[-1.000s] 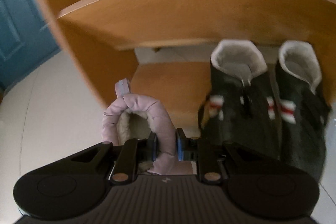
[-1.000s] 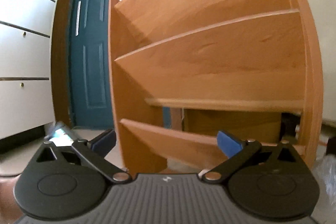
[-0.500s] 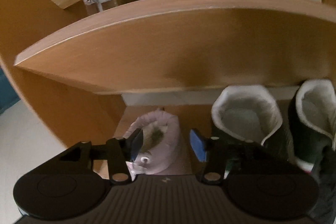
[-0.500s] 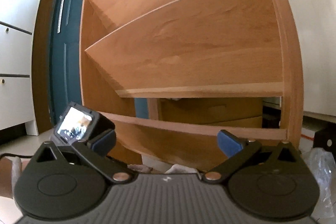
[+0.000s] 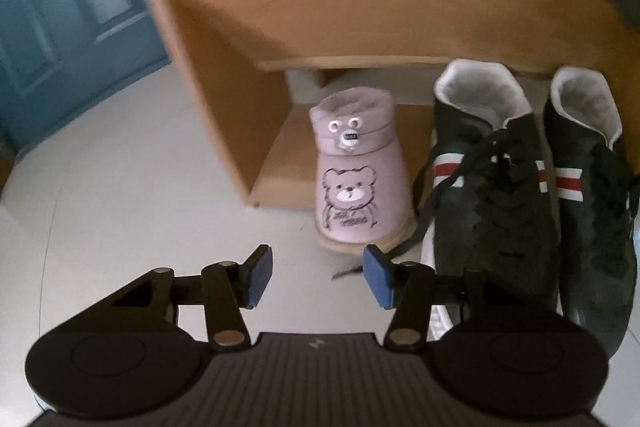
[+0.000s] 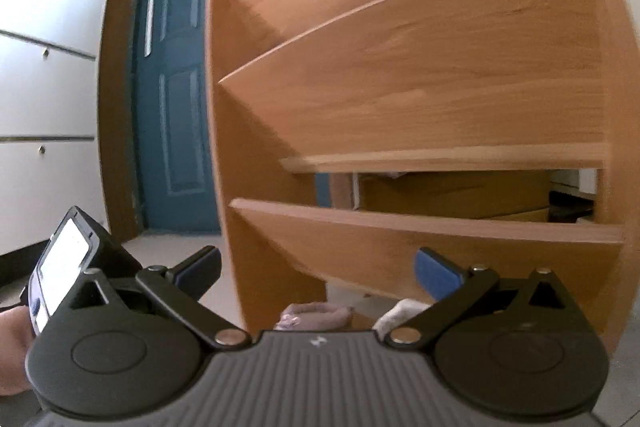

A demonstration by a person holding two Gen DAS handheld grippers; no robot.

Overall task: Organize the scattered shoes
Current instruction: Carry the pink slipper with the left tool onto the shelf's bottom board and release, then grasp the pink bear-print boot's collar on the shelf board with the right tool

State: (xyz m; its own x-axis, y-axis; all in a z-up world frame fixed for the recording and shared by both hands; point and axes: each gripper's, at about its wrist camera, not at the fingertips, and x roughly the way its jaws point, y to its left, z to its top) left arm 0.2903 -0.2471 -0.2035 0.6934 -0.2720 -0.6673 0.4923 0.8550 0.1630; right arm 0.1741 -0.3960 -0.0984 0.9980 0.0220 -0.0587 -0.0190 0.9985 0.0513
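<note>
The left gripper [image 5: 316, 277] is being held just in front of a pink bear-print boot [image 5: 354, 179], its jaws parted with nothing between them; its blue pads [image 5: 378, 277] are being kept clear of the boot's toe. The boot is being left standing upright at the front edge of the bottom shelf [image 5: 280, 167] of a wooden shoe rack [image 5: 380, 7], toe toward the camera and partly over the pale floor [image 5: 120, 187]. Just beside it, on its right in the left wrist view, a pair of dark lace-up boots [image 5: 492, 195] with white lining and red and white stripes is being seen side by side, a loose lace trailing toward the gripper. A blue door [image 5: 60, 7] is being shown to the left of the rack. The right gripper [image 6: 318, 271] is being held level before the rack's slanted shelves [image 6: 420, 227], its jaws spread wide and empty. Below them, only the top of the pink boot is being glimpsed. White drawers [image 6: 44, 87] are being shown at the left.
</note>
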